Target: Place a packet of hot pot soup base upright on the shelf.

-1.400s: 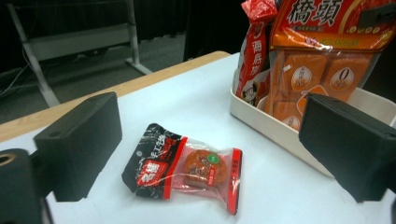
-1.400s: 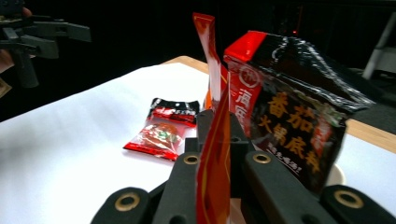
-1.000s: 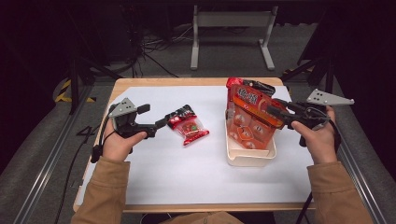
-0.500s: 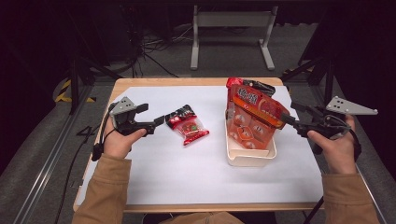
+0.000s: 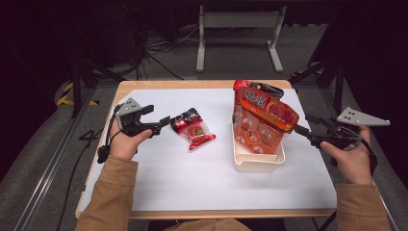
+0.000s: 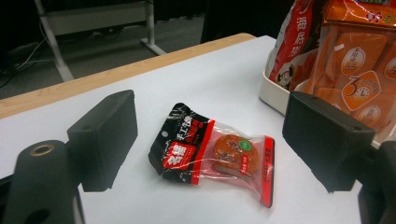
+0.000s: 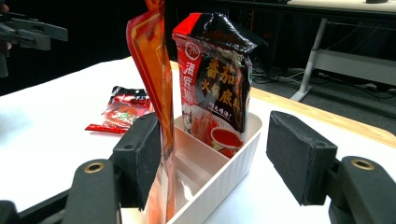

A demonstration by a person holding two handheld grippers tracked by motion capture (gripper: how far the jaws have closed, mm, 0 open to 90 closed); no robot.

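Sachet point(image 6: 212, 154) flat on desk point(image 5: 192, 192), light, soft, slippery film; take at sealed edge. Left tool point(image 5: 161, 122) gapes at its 9 o'clock; right tool point(image 5: 300, 131) spread wide, empty, beside bin point(image 5: 257, 161).

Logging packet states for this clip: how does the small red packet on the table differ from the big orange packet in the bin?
The small red packet lies flat on the white table cover; the big orange packet stands upright in the cream bin. The small one holds a single round block; the orange one shows several portions. Both are clear-windowed sealed food packs.
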